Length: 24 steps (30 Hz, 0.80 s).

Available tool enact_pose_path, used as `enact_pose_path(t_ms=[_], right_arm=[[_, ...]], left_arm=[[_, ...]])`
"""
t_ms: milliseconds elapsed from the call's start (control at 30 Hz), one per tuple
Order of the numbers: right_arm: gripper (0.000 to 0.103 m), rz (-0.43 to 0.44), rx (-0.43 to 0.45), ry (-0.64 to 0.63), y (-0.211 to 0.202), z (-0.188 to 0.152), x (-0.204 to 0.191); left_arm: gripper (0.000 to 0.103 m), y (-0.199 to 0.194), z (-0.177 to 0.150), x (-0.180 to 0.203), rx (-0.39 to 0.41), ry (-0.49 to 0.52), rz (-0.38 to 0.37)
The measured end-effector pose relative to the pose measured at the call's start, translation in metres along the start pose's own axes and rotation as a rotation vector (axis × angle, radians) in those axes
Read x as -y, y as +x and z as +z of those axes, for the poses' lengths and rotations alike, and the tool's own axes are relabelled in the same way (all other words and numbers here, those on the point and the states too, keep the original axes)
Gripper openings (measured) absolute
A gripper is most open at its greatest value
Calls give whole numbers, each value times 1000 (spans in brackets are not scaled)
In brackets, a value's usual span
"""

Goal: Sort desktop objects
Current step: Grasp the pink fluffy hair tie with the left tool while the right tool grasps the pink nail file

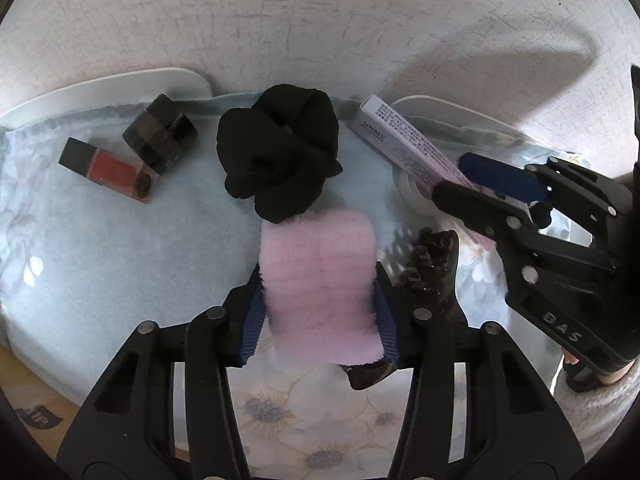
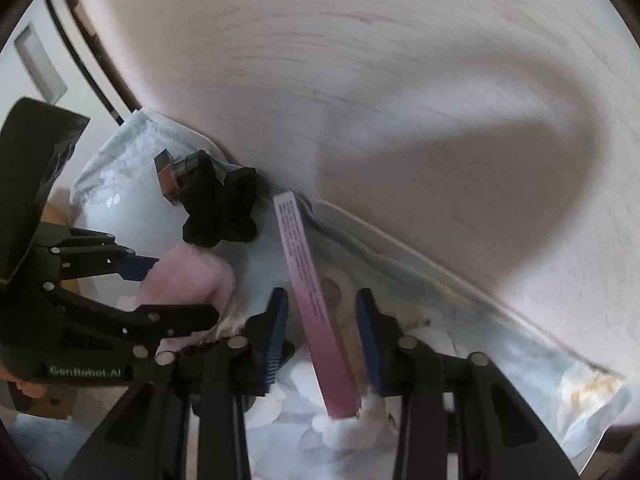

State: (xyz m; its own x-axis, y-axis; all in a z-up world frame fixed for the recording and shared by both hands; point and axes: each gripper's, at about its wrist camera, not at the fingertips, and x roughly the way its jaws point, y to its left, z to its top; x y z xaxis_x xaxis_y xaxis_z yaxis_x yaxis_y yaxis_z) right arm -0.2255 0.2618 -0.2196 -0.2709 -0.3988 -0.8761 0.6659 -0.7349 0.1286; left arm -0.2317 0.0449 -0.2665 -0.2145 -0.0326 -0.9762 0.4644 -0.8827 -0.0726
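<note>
Left gripper (image 1: 320,292) is clamped narrow on a pink hair roller (image 1: 320,280), blue pads pressed into both fuzzy sides, roller lifted over the blue floral cloth (image 1: 120,260). Right gripper (image 2: 322,336) stands wide around a long lilac box (image 2: 316,300); the box sits between the pads with a gap each side, tilted, far end toward 12 o'clock; can't tell if anything touches it. In the left wrist view, the black scrunchie (image 1: 280,152) lies at 12 o'clock of the roller, just beyond it. A red lip gloss tube (image 1: 108,170) and a dark square jar (image 1: 160,132) sit touching at 10 o'clock, well apart from the roller. A brown claw clip (image 1: 432,264) lies at 3 o'clock, just beside the left gripper's right finger. A tape roll (image 1: 412,192) peeks out under the box, mostly hidden. A white tray (image 1: 120,84) rims the cloth's far edge by the wall.
</note>
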Motion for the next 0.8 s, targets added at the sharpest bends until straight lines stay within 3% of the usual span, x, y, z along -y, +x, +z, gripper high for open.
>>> enact_pose_path(t_ms=[67, 300, 800], right_arm=[[17, -23, -7, -21, 3, 1, -4], [14, -46, -1, -15, 1, -1, -9], [12, -5, 64, 63, -78, -1, -35]], left_arm=[[41, 0, -1, -2, -2, -4, -4], [37, -9, -8, -7, -1, -13, -11], [37, -98, -38, -18, 91, 45, -86]])
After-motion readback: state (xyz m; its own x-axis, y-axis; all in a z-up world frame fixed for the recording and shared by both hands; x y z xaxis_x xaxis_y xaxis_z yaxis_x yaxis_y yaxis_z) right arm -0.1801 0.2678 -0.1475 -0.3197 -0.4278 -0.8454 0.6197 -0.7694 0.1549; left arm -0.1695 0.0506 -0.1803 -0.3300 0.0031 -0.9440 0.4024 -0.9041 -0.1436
